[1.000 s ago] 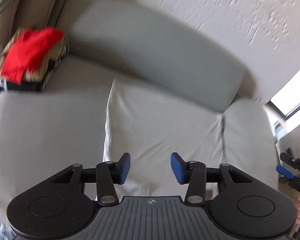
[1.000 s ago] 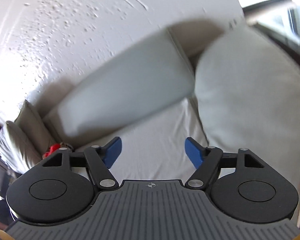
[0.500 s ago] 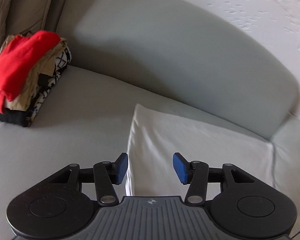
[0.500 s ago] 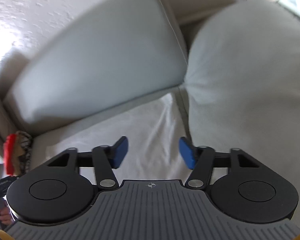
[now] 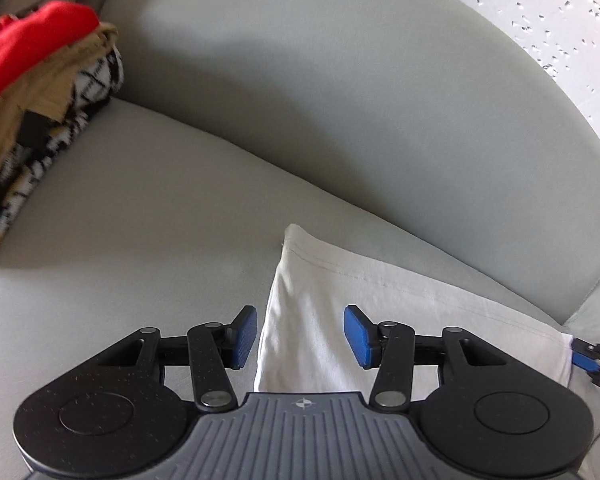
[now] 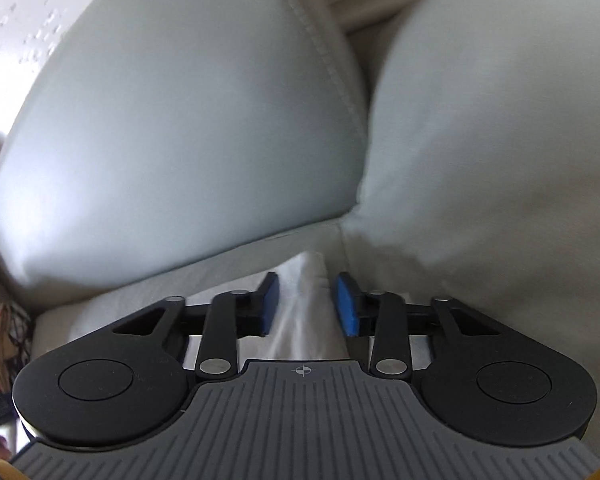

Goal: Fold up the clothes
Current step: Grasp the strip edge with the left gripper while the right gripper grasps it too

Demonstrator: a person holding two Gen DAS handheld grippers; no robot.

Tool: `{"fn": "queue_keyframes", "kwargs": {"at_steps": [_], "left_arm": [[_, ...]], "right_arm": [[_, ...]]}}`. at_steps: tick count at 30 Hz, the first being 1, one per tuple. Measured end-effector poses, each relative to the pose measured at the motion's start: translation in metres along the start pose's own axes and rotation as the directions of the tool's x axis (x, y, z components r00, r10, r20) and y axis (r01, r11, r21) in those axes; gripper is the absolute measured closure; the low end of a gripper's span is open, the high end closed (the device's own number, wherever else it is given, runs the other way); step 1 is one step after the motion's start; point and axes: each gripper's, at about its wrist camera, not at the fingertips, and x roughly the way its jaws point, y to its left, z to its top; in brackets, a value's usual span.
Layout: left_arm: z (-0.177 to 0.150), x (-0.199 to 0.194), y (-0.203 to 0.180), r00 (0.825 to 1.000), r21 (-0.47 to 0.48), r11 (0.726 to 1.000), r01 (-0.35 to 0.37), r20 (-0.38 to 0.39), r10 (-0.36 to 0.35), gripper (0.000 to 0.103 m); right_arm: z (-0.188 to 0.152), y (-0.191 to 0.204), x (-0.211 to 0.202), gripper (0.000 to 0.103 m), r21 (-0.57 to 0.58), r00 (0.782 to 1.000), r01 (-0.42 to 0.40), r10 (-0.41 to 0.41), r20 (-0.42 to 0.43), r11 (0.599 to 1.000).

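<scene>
A white garment (image 5: 340, 300) lies flat on the grey sofa seat (image 5: 120, 220), its hemmed far edge near the backrest. My left gripper (image 5: 300, 336) is open, low over the garment's far left corner, its left finger just outside the edge. My right gripper (image 6: 304, 304) is open with narrowed jaws around the garment's raised far right corner (image 6: 306, 280); the pads (image 6: 346, 304) do not touch the cloth. The right gripper also shows at the right edge of the left wrist view (image 5: 596, 360).
A pile of clothes with a red item on top (image 5: 28, 92) sits at the seat's far left; it also shows in the right wrist view (image 6: 0, 340). The backrest cushion (image 5: 360, 100) stands behind. A big side cushion (image 6: 500, 140) crowds the right gripper.
Both grippers have dropped and moved forward toward the garment's far corners. The right gripper's jaws have narrowed around the right corner.
</scene>
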Motion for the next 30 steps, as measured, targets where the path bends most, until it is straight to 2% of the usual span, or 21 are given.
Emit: {"fn": "queue_keyframes", "kwargs": {"at_steps": [2, 6, 9, 11, 14, 16, 17, 18, 20, 22, 26, 30], "left_arm": [[0.002, 0.005, 0.005, 1.0, -0.015, 1.0, 0.016, 0.004, -0.016, 0.057], [0.011, 0.022, 0.014, 0.999, -0.056, 0.997, 0.044, -0.001, -0.044, 0.057], [0.018, 0.038, 0.013, 1.0, -0.031, 0.999, 0.025, -0.012, -0.025, 0.06], [0.023, 0.044, 0.01, 1.0, -0.014, 0.999, 0.031, 0.002, -0.031, 0.07], [0.029, 0.052, 0.004, 1.0, 0.019, 1.0, 0.025, 0.007, -0.025, 0.079], [0.032, 0.056, -0.002, 1.0, 0.057, 0.998, 0.012, 0.005, -0.012, 0.079], [0.034, 0.057, -0.005, 1.0, 0.082, 0.997, 0.003, 0.005, -0.004, 0.079], [0.035, 0.058, -0.007, 1.0, 0.093, 0.996, -0.009, 0.009, 0.009, 0.081], [0.037, 0.058, -0.007, 0.999, 0.102, 0.994, -0.036, 0.021, 0.034, 0.101], [0.036, 0.052, -0.007, 0.998, 0.082, 0.996, -0.045, 0.043, 0.041, 0.1], [0.032, 0.028, -0.015, 0.994, 0.114, 0.992, -0.05, 0.098, 0.039, 0.101], [0.024, -0.019, -0.022, 0.988, 0.086, 0.996, 0.012, 0.155, -0.025, 0.101]], "right_arm": [[-0.003, 0.006, 0.003, 0.07, -0.049, 1.0, 0.016, -0.016, 0.004, 0.999], [-0.006, 0.004, 0.002, 0.073, -0.044, 1.0, 0.01, -0.009, 0.015, 0.999], [-0.007, 0.002, 0.0, 0.077, -0.037, 1.0, 0.004, -0.003, 0.028, 0.999], [-0.007, 0.0, 0.001, 0.08, -0.049, 0.999, 0.007, -0.005, 0.04, 0.999], [-0.005, -0.001, 0.004, 0.081, -0.074, 0.999, 0.013, -0.01, 0.049, 0.997], [-0.005, 0.002, 0.005, 0.083, -0.089, 0.998, 0.023, -0.018, 0.055, 0.996], [-0.006, 0.003, 0.004, 0.089, -0.096, 0.998, 0.031, -0.025, 0.064, 0.995], [-0.007, 0.005, 0.003, 0.1, -0.103, 0.997, 0.04, -0.033, 0.073, 0.994], [-0.009, 0.008, -0.002, 0.1, -0.106, 0.994, 0.062, -0.052, 0.098, 0.992], [-0.011, 0.012, -0.013, 0.1, -0.105, 0.989, 0.078, -0.064, 0.13, 0.991], [-0.015, 0.018, -0.048, 0.1, -0.059, 0.985, 0.068, -0.058, 0.16, 0.996], [-0.026, 0.013, -0.103, 0.1, 0.021, 0.987, 0.027, -0.03, 0.159, 0.999]]}}
